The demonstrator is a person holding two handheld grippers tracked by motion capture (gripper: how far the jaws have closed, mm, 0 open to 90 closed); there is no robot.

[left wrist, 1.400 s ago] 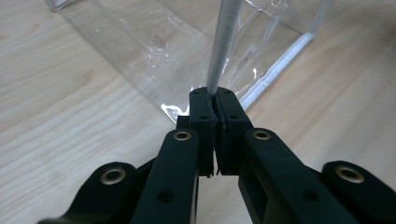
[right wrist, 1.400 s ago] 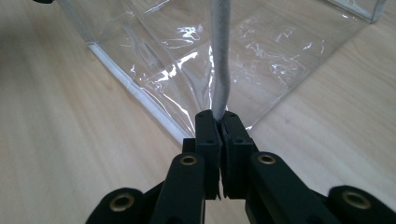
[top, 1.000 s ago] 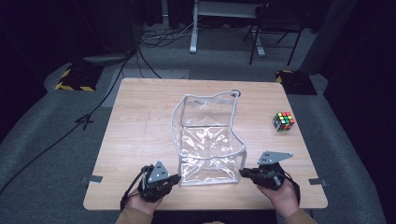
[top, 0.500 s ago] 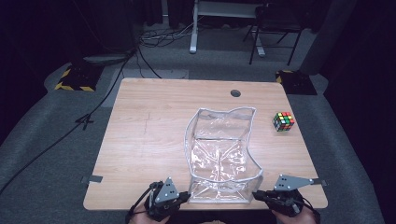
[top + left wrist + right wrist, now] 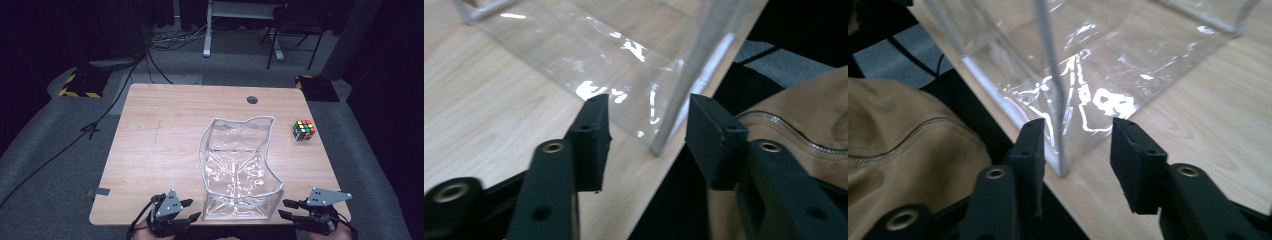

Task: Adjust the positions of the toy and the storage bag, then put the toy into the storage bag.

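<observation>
Clear plastic bag (image 5: 240, 167) stands open, crinkled, glossy.

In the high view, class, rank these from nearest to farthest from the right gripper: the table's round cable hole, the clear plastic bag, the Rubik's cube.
1. Clear plastic bag: just left of the right gripper, at the near edge.
2. Rubik's cube: farther back, near the right edge.
3. Round cable hole: at the table's far edge.
</observation>
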